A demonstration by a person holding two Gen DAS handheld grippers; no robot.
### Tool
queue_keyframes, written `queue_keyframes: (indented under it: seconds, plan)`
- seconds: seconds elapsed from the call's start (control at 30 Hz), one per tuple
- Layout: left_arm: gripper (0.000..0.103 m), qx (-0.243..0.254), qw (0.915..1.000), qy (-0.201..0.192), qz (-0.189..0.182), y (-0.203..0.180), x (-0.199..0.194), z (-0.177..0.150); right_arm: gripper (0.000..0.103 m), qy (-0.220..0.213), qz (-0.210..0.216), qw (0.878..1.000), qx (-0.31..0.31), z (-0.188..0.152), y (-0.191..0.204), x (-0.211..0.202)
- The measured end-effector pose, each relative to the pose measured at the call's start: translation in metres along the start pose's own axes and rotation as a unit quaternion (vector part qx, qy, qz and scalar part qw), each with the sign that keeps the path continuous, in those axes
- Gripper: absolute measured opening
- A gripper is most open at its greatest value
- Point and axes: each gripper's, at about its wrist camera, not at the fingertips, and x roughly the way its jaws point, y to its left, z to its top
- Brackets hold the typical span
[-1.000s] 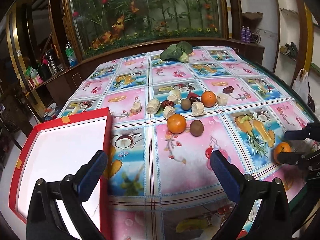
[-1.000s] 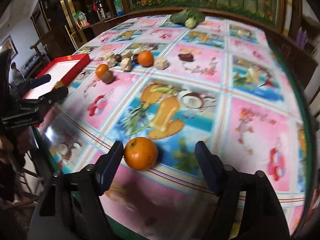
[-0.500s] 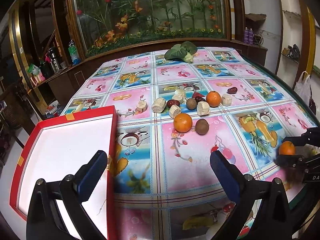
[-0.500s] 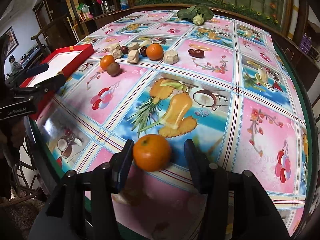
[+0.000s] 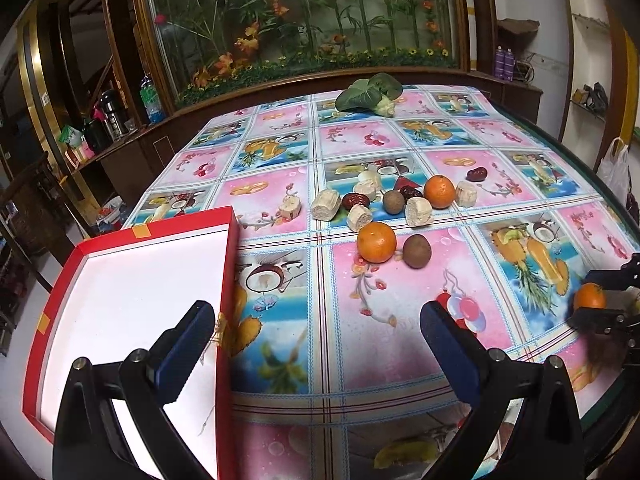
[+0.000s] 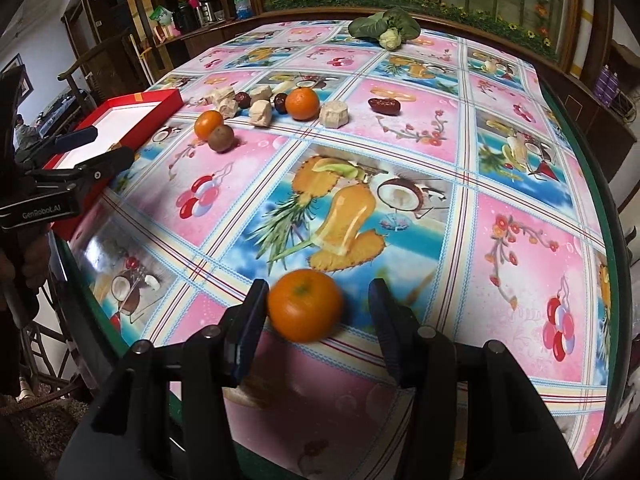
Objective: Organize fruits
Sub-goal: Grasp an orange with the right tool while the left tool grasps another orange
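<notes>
Narrowing right gripper (image 6: pixel 318 308) seemingly not yet clamping orange (image 6: pixel 305 305); left gripper (image 5: pixel 316 330) apart, red box (image 5: pixel 230 264) empty.

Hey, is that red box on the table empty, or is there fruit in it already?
Empty as far as shown: the red box shows only bare white lining; its near corner is hidden behind the left tongs.

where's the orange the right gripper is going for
In the right wrist view the orange sits between the right gripper's open fingers, against the left one, near the table's front edge, far from the fruit cluster.
</notes>
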Motion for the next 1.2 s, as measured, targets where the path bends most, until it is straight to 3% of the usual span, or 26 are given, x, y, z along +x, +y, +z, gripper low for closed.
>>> queue_keyframes:
  seconds: [0.3, 0.47, 0.57, 0.77, 0.97, 1.07, 1.2]
  plan:
    - [0.102, -0.002, 0.9998, 0.006, 0.017, 0.002, 0.007, 0.003, 0.053, 0.001, -0.005, 1.0, -0.003, -0.001, 0.003, -0.002]
    - [0.102, 0.0, 0.9998, 0.009, 0.016, 0.002, 0.01, 0.003, 0.038, 0.001, -0.006, 1.0, -0.006, -0.001, 0.006, 0.004]
    - [0.102, 0.002, 0.9998, 0.012, 0.014, 0.002, 0.013, 0.002, 0.037, 0.001, -0.005, 1.0, -0.007, 0.003, 0.005, 0.005]
    - [0.102, 0.005, 0.9997, 0.023, 0.009, -0.001, 0.026, 0.009, 0.037, -0.023, 0.012, 0.998, 0.063, 0.053, -0.013, 0.011]
    - [0.101, 0.018, 0.9978, 0.063, -0.005, -0.009, 0.063, 0.028, 0.037, -0.093, 0.05, 0.983, 0.148, 0.12, -0.025, 0.025]
    - [0.092, 0.022, 0.9969, 0.075, -0.009, -0.018, 0.076, 0.036, 0.037, -0.118, 0.108, 0.97, 0.181, 0.122, -0.035, 0.037]
    - [0.082, 0.009, 0.9966, 0.078, -0.023, -0.024, 0.087, 0.041, 0.037, -0.103, 0.076, 0.975, 0.179, 0.116, -0.046, 0.044]
